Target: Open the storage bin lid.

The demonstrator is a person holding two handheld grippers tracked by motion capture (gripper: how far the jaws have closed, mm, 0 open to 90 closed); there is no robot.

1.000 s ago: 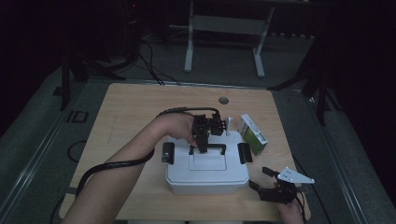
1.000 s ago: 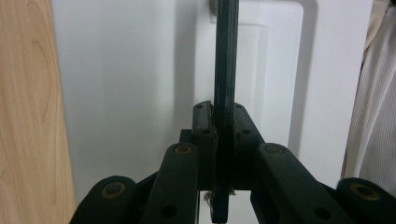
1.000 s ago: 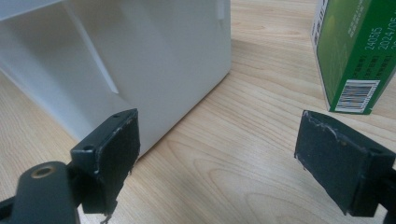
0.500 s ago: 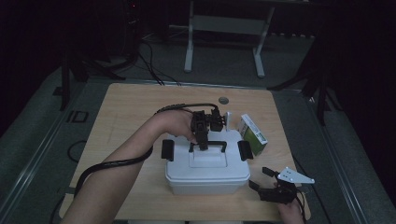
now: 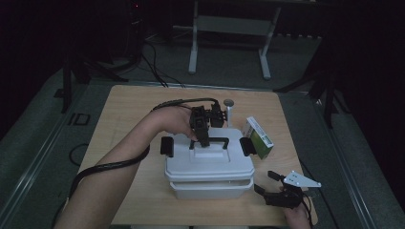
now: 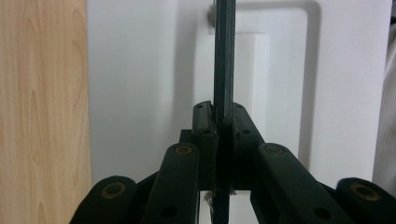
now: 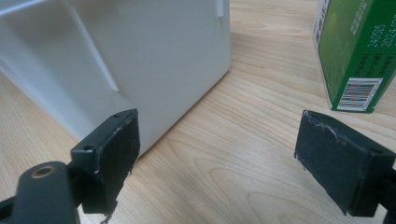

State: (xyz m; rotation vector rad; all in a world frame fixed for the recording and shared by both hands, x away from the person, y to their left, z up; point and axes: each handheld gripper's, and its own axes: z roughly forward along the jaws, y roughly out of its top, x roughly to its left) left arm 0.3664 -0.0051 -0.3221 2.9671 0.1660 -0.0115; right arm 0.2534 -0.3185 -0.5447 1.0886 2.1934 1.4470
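The lid is off the base now! The white plastic lid (image 5: 209, 160) with its black bar handle (image 5: 210, 140) is being raised by the left gripper (image 5: 204, 142), and where it sat flush a second ago, a dark gap is now seen along its near edge above the white rectangular plastic box (image 5: 210, 188). In the left gripper view the jaws are pressed hard onto the thin dark handle (image 6: 223, 70), pinching it between the pads. So the box is judged to be in the middle of being opened, with the lid carried but not yet cleared away.

The box is set at the near middle of the light wooden tabletop (image 5: 124, 109). The right gripper (image 5: 270, 183) is held low at the near right corner, its jaws spread wide with nothing between them. Just right of the lid a green and white cardboard carton (image 5: 258, 138) is stood, close to the black side latch (image 5: 246, 146), so little room is left there. Bare wood is offered on the left and far left for setting the lid down; the near edge is close.
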